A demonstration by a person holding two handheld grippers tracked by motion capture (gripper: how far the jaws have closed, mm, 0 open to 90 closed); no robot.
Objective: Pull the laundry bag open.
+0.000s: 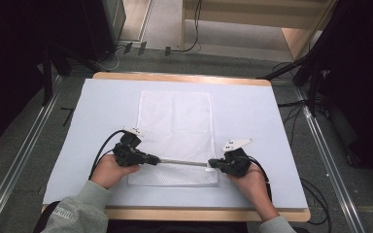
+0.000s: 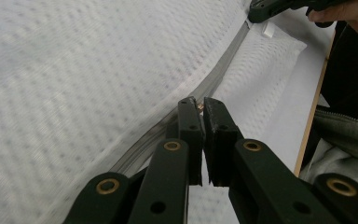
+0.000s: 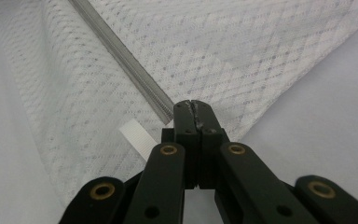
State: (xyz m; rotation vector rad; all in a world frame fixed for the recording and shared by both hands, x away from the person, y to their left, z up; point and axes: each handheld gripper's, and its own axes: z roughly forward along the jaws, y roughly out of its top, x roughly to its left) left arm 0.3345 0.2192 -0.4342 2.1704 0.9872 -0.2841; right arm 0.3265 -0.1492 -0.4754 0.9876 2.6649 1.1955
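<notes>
A white mesh bag lies flat on the table, with a grey zipper running across its near end. My left gripper is at the zipper's left part, its jaws shut on a small brownish zipper pull. My right gripper is shut on the bag's edge at the zipper's right end. The left gripper view has the zipper leading away to the right gripper. In the right gripper view the zipper runs up to the shut jaws, beside a white label tab.
The bag rests on a white table top with a wooden rim. Cables trail from both grippers toward the person's forearms at the near edge. Dark stands and cables stand on the floor to either side of the table.
</notes>
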